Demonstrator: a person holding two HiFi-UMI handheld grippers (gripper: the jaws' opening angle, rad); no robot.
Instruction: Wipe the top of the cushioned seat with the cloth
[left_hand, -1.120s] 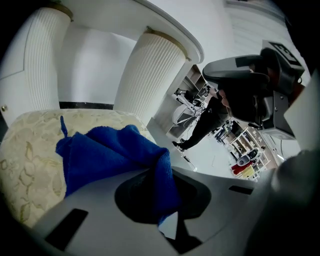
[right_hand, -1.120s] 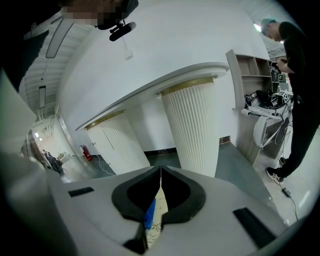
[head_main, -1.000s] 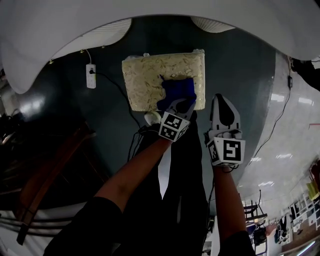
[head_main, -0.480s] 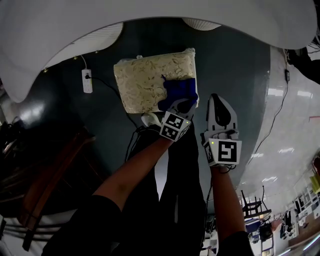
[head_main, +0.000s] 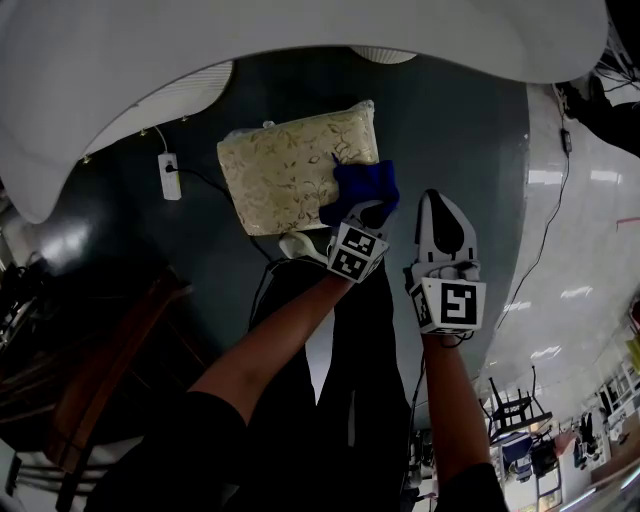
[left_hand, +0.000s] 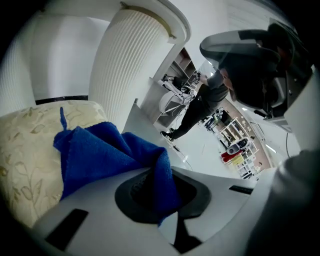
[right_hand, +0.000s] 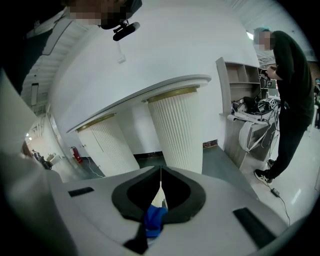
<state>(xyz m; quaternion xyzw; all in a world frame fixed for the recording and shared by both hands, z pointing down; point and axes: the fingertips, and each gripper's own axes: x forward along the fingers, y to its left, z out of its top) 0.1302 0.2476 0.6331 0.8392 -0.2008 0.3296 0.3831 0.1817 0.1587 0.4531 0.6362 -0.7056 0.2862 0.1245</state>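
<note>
My left gripper (head_main: 360, 214) is shut tight on the blue cloth (head_main: 362, 188) — the cloth is bunched up between the jaws and spreads out in front of them. The cloth lies on the seat (head_main: 290, 172), at the seat's 4 o'clock corner, and part of it sticks out past the edge. The seat is pale yellow with a leaf pattern and it sits on the dark floor (head_main: 450, 130).

From my left gripper (left_hand: 150, 192) I see the cloth (left_hand: 105, 152) touching the seat (left_hand: 27, 145), which lies at 9 o'clock.

My right gripper (head_main: 440, 205) is at 3 o'clock from the left one, near it but off the seat. Its jaws are closed together (right_hand: 160, 192) and hold nothing — only a thin line shows between them.

A white power strip (head_main: 167, 162) lies on the floor at 9 o'clock from the seat.
</note>
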